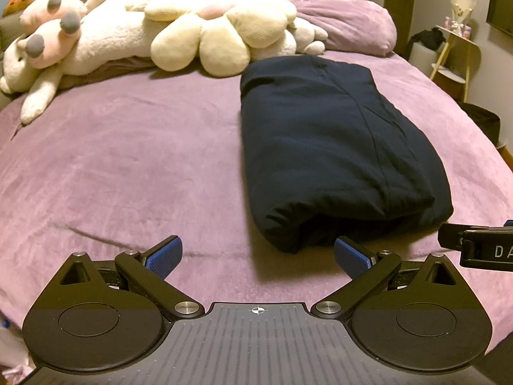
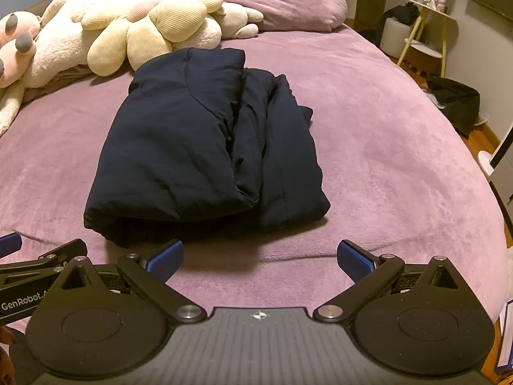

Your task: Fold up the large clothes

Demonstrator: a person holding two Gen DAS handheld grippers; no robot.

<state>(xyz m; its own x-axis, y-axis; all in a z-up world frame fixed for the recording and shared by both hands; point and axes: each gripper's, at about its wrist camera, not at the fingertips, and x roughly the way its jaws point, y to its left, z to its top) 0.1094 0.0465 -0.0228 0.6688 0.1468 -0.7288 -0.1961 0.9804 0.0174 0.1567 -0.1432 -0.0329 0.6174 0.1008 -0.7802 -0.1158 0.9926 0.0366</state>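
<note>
A wide bed point(image 2: 400, 147) under a purple plush cover, filling both views. At its far end, a row of cream plush toys point(image 1: 179, 29) and a purple pillow point(image 2: 288, 0). On the cover, a little toward the head of the bed, the dark navy garment point(image 2: 205, 134): thick, padded, already folded lengthwise into a long bundle, one half laid over the other, with a loose flap on its right side and the near end slightly open. Near the toys at the far end, not surely touching them.

Low over the near edge of the bed, side by side, the left gripper point(image 1: 258, 256) and the right gripper point(image 2: 259, 258), both spread wide and holding nothing, blue pads just short of the near end of the bundle.

Probably one more fold to make: near end carried up onto the far end. To do it well:
- Take the near end at its two corners, one gripper each, well apart.
- Push the lower finger under all layers before closing, not only under the top one; padded cloth slips and springs back.
- Lift both corners together, same height, and bring them straight toward the toys.
- Lay edge on edge, then press down a moment before letting go.
- Tuck the loose right flap in first, otherwise a crooked packet.
</note>
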